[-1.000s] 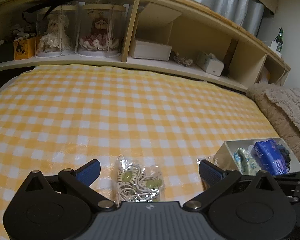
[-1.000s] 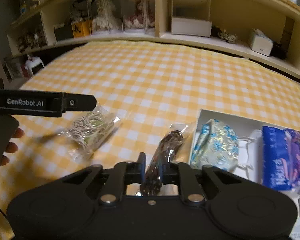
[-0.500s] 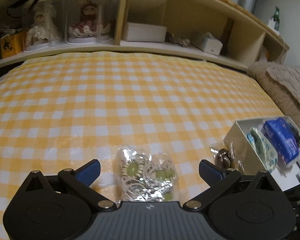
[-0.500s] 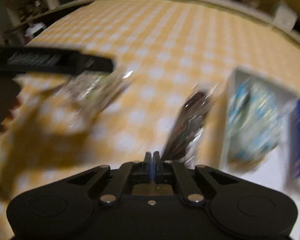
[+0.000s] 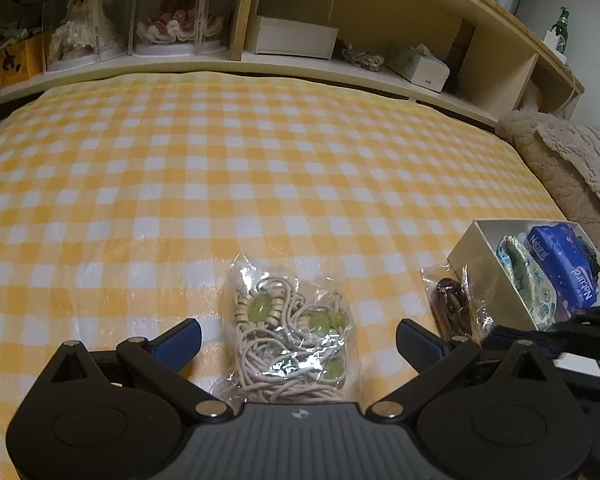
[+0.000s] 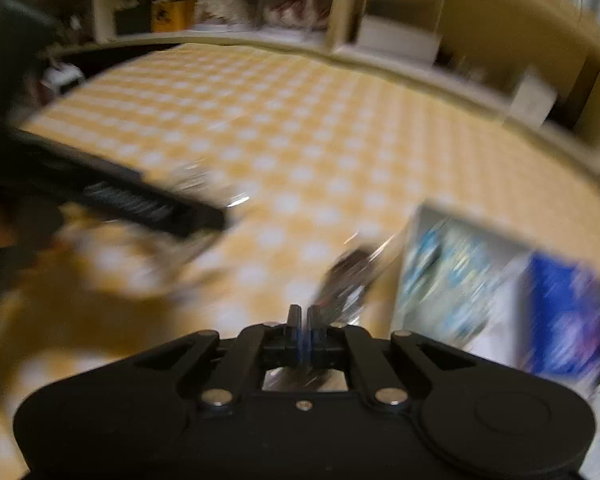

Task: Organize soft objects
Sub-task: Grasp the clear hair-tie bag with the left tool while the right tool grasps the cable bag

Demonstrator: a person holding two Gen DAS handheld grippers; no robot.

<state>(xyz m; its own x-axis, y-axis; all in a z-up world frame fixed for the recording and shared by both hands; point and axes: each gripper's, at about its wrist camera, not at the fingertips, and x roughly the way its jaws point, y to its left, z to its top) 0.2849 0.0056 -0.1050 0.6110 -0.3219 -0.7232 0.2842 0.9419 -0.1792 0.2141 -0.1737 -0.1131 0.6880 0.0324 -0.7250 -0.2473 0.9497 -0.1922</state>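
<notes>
Left gripper (image 5: 298, 334): jaws wide apart, one on each side of the clear bag of cord and green beads (image 5: 290, 334). Against the view a second back, the gripper sits lower and nearer; the bag now fills the gap between the blue pads (image 5: 178, 344), whereas before it lay only partly between them. No pad touches the plastic yet. Judgement: this is the last stage of the approach, and closing is the next move.

Bag of cord: crinkled transparent film, pale cord in loose coils, oval green beads and small wooden ones. It lies flat on the yellow-and-white checked cover (image 5: 260, 152), near the front edge. It looks limp and slippery; a pinch may catch film only.

Right gripper (image 6: 303, 322): jaws together. A second back they were clamped on the near end of the dark packet (image 6: 346, 280); now the view is heavily smeared and the packet's near end runs down to the fingertips, but I cannot tell whether film is pinched there. In the left wrist view the packet (image 5: 454, 300) lies on the cover against the outer wall of the white box (image 5: 470, 258).

Box contents, left to right: a teal patterned pouch (image 5: 524, 276), then a blue "Natural" pack (image 5: 562, 268). Two bags remain outside the box.
</notes>
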